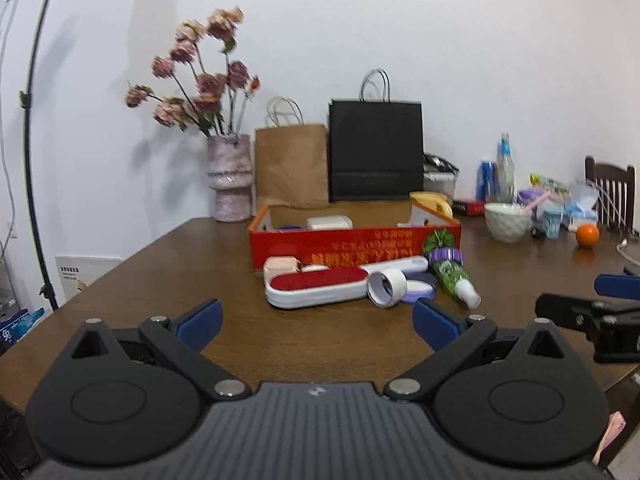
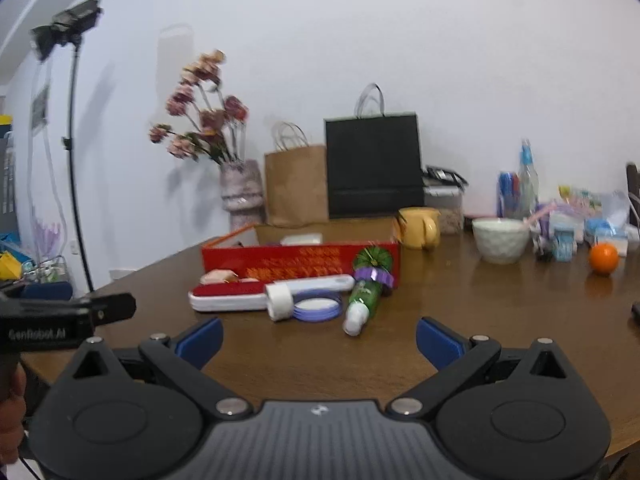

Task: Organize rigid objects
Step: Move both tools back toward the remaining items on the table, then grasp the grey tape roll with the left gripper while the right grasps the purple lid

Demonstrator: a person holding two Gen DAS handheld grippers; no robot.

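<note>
Grippers (image 1: 316, 322) (image 2: 319, 340) spread, red box (image 1: 352, 245) holding white case (image 1: 330, 223)

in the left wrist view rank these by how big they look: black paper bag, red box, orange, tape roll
1. black paper bag
2. red box, which looks nearly as wide as the bag but shows less area
3. tape roll
4. orange

The tape roll lies nearer the camera than the orange, so that last pair is unsure.

Bare table (image 1: 320, 344) lies open before the clutter fronting the red box (image 1: 352, 246).
</note>
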